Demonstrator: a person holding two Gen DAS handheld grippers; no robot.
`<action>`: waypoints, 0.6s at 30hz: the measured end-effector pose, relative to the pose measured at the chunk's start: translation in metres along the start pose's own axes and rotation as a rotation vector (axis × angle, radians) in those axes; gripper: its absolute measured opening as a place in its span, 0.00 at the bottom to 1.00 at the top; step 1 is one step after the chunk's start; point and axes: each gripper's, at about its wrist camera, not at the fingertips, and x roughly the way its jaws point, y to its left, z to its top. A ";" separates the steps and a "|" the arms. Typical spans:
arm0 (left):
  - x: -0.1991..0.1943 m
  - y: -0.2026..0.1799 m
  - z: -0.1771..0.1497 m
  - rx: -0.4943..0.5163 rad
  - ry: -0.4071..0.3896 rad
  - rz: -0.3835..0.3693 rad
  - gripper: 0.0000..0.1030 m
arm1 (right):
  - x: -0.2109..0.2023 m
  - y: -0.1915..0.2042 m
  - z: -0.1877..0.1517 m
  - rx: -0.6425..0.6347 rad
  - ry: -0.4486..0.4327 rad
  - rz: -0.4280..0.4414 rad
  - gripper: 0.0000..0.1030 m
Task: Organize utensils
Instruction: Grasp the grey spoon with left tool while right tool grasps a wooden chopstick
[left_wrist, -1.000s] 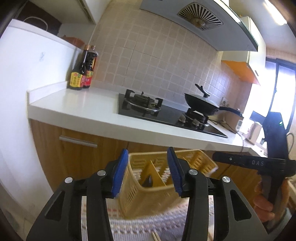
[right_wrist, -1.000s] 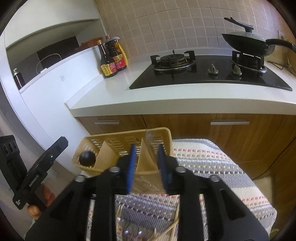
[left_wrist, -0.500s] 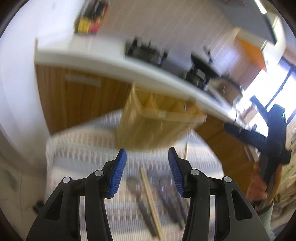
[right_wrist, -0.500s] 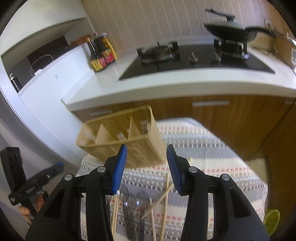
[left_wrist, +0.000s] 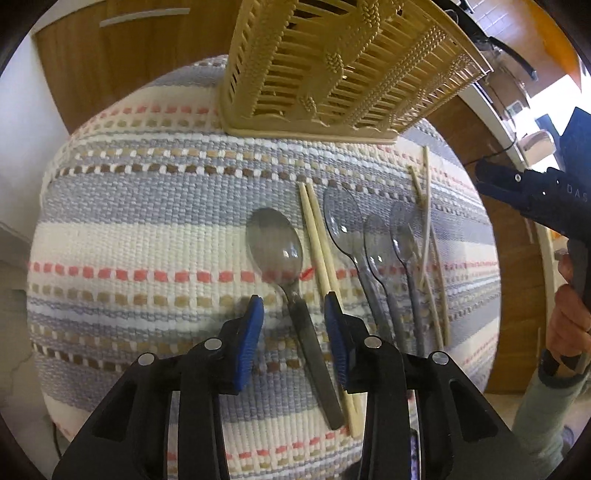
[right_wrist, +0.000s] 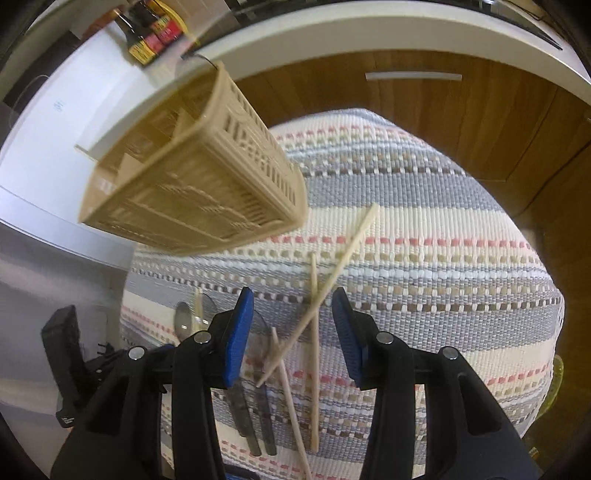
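Cloth: a woven striped cloth (left_wrist: 147, 229) in grey, cream, brown and pink covers the surface in front of the wooden cabinet (right_wrist: 480, 122); all the utensils lie on it.
Basket: the beige slotted utensil basket (left_wrist: 332, 70) stands at the far edge of the cloth, with dividers inside — in the right wrist view it looks blurred and tilted (right_wrist: 192, 173).
Chopsticks: one pair (left_wrist: 319, 251) lies side by side, long axis running away from the camera, between the big spoon and the clear spoons; the other loose chopsticks (right_wrist: 314, 332) cross each other at the right of the row.
Big spoon: the dark-handled spoon (left_wrist: 275, 251) lies with the bowl toward the basket and the handle toward the left gripper.
Clear spoons: three transparent spoons (left_wrist: 369, 251) lie nearly parallel, bowls toward the basket, handles toward the camera.
Bottles: two dark sauce bottles (right_wrist: 147, 33) stand on the white counter; their labels are red and yellow, the text is too small to read.
Writing: the letters "DAS" show on the body of the right gripper (left_wrist: 517, 188).
Left gripper: the left gripper (left_wrist: 293, 325) has its blue pads spread wide on either side of the big spoon's handle — holding nothing.
Right gripper: in its own view the right gripper (right_wrist: 291, 336) is spread wide above the crossed chopsticks, gripping nothing.
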 end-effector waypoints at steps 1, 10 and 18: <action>0.000 -0.001 0.001 0.006 -0.004 0.007 0.31 | 0.002 0.000 0.000 0.000 0.002 -0.004 0.38; 0.006 -0.021 0.010 0.068 0.011 0.115 0.30 | 0.030 -0.014 0.015 0.018 0.075 -0.110 0.29; 0.020 -0.042 0.017 0.148 0.029 0.166 0.29 | 0.069 -0.012 0.026 0.070 0.173 -0.162 0.20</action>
